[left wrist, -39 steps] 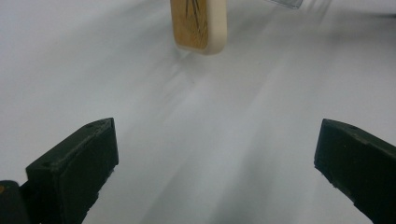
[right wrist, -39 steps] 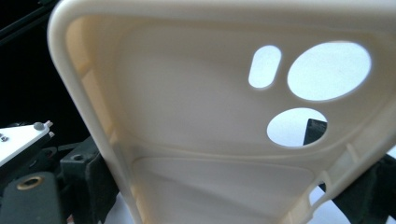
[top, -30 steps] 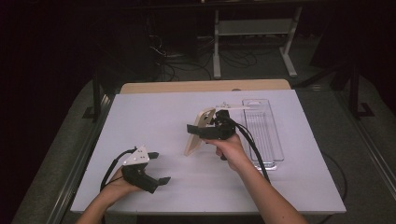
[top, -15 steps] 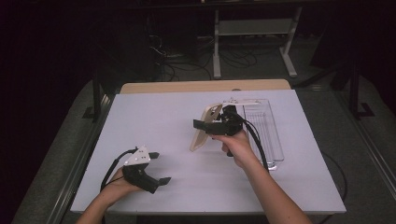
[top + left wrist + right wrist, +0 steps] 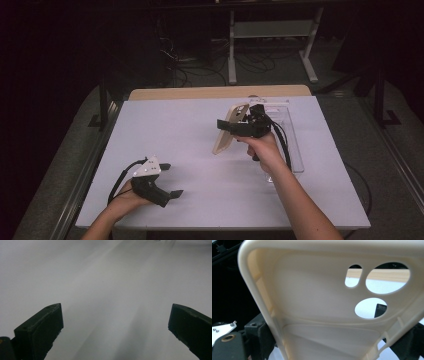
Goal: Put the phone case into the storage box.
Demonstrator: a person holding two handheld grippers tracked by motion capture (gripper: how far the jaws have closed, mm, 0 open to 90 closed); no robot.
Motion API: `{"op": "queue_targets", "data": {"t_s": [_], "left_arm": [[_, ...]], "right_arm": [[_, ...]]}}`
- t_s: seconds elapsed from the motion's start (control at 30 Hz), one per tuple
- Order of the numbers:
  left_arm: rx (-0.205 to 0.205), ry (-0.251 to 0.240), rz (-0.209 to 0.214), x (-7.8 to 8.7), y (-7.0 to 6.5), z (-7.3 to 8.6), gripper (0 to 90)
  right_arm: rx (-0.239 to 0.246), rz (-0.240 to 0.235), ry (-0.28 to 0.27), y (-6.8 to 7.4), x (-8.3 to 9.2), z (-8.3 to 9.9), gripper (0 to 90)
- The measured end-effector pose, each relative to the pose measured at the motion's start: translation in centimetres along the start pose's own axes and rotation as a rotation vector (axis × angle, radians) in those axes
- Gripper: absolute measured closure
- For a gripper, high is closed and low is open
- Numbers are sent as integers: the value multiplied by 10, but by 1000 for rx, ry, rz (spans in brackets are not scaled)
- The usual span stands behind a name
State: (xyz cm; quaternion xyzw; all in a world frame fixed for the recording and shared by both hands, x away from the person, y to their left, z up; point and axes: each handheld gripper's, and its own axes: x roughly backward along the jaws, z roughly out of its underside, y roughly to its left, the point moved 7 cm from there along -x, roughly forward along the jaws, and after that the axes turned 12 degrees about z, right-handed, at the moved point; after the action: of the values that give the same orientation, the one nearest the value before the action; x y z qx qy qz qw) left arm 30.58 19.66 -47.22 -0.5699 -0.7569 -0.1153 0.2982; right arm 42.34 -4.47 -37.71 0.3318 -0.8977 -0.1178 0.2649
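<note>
Right gripper (image 5: 226, 123) jaws clamp a cream phone case (image 5: 229, 131), held tilted above worktop (image 5: 200, 125) centre, lower end cut off in right gripper view. Left gripper (image 5: 170, 179), 7 o'clock, jaws apart, empty.

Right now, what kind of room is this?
Probably a lab or recording workshop, not a home. A plain white-topped work table stands in a dark room, loose black cables lie on the floor behind it, and a grey metal stand sits farther back.

White table (image 5: 200, 130), clear tray (image 5: 295, 145) on it
</note>
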Motion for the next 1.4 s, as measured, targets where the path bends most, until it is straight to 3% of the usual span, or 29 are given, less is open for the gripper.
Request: {"op": "queue_targets", "data": {"t_s": [0.67,1.0,1.4], "left_arm": [[13,-6,2,0,1,0,0],[19,-8,3,0,1,0,0],[17,-4,5,0,1,0,0]], "right_arm": [[-2,134,-49,-41,37,-47,99],[1,218,-17,-63,49,-60,99],[22,357,36,-91,61,-75,99]]}}
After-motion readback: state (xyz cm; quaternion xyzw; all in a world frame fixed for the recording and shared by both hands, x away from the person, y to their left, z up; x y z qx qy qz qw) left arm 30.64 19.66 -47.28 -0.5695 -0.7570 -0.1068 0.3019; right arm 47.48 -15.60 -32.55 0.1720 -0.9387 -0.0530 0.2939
